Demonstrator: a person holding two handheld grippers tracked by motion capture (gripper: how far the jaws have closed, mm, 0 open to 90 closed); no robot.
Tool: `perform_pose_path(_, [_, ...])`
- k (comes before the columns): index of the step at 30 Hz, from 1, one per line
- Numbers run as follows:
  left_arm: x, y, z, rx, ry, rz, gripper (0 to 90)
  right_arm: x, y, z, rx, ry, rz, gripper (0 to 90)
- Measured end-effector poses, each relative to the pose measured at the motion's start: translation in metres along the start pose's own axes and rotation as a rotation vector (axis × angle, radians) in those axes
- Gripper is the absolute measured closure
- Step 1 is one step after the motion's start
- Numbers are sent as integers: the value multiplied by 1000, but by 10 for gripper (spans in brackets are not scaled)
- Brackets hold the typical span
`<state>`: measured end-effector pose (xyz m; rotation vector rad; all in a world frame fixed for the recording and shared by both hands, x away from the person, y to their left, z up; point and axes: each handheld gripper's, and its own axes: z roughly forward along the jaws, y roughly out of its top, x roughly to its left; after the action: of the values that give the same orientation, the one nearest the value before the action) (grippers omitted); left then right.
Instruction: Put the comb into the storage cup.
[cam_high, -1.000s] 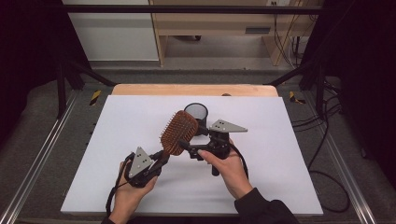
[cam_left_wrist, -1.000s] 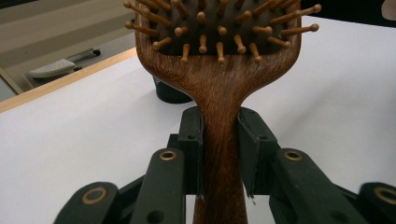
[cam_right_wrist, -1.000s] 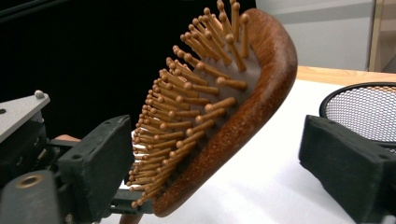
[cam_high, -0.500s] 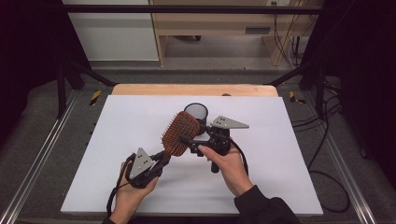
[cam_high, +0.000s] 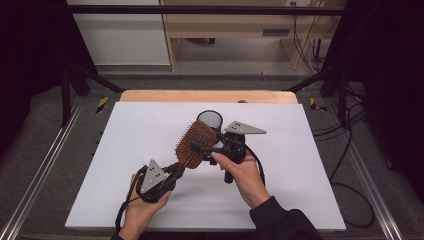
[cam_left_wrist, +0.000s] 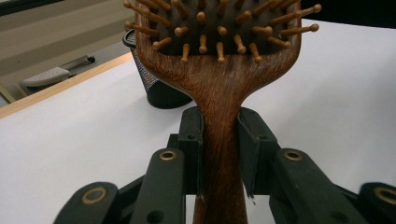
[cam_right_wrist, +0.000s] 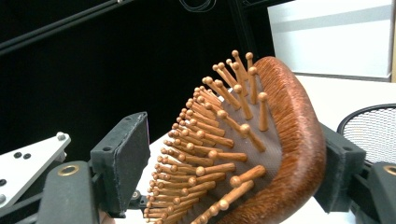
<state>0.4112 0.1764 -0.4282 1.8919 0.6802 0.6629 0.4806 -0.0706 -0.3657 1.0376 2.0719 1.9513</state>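
Note:
A wooden paddle hairbrush (cam_high: 196, 142) with wooden pins is held off the white table. My left gripper (cam_high: 175, 170) is shut on its handle, and in the left gripper view the pads (cam_left_wrist: 194, 140) clamp the handle (cam_left_wrist: 219, 154) on both sides. My right gripper (cam_high: 200, 146) straddles the brush head from the right. Its jaws have just been closing around the head (cam_right_wrist: 289, 140). One pad (cam_right_wrist: 338, 163) sits at the wooden back; the other pad (cam_right_wrist: 123, 158) stands a little off the pin tips.
A black mesh cup (cam_high: 210, 119) stands upright on the white tabletop (cam_high: 300, 190) just behind the brush, and appears in the gripper views (cam_left_wrist: 154, 84) (cam_right_wrist: 373, 130). A wooden strip (cam_high: 200, 96) borders the far edge. Metal rails run along both sides.
The right gripper has shifted slightly up the brush head and its jaws stand a bit narrower around it. The left hand and the brush have stayed put.

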Motion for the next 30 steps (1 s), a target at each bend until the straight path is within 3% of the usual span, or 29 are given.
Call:
perform_pose_path(14, [-1, -2, 3, 0, -16, -8, 730, 0, 0, 2, -8, 19, 52, 253])
perform_pose_path(30, [2, -6, 4, 6, -16, -46, 732, 5, -1, 7, -37, 16, 64, 411])
